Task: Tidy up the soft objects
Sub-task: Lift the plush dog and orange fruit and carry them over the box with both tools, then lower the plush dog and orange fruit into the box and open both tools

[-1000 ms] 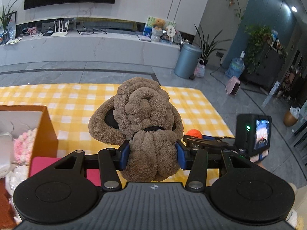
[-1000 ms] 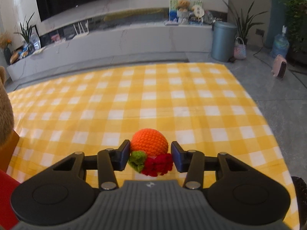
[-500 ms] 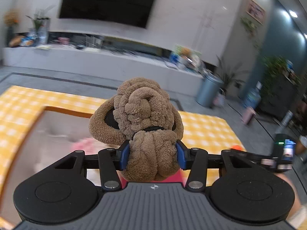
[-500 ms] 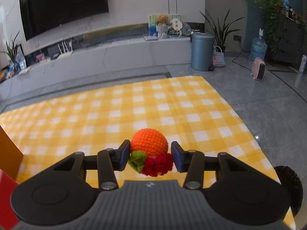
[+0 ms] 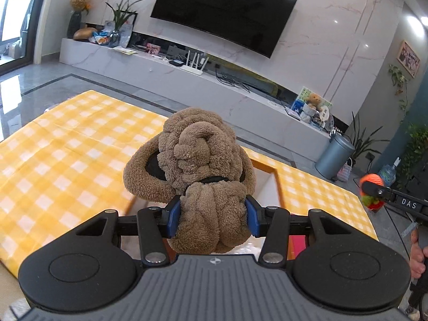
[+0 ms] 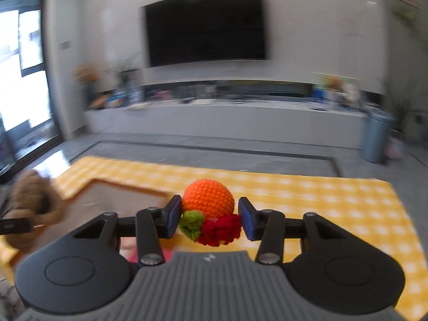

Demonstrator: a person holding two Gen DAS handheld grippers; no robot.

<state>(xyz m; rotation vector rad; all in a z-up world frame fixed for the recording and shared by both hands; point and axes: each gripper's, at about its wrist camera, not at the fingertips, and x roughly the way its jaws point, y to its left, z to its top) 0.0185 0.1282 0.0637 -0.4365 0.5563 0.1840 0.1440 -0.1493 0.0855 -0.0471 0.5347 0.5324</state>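
Observation:
My left gripper (image 5: 212,215) is shut on a brown fleece knotted plush (image 5: 198,165), which rises in front of the camera and hides much of the orange-rimmed box (image 5: 276,184) below it. My right gripper (image 6: 208,215) is shut on an orange crochet ball (image 6: 208,196) with a green leaf and red flower at its base. In the left wrist view that ball (image 5: 371,182) shows at the far right, held by the right gripper with a person's hand (image 5: 417,251) on its handle. In the blurred right wrist view the brown plush (image 6: 33,195) shows at the left over the box (image 6: 125,184).
A yellow checked cloth (image 5: 58,149) covers the table. Something pink (image 5: 297,243) lies in the box under the left gripper. Beyond the table are grey floor, a low marble TV bench (image 5: 187,80), a wall television and a grey bin (image 5: 334,157).
Both grippers have swung left, keeping their loads. The box has slid from the left of the left wrist view to under the plush. The right gripper has risen; the box has come into its view.

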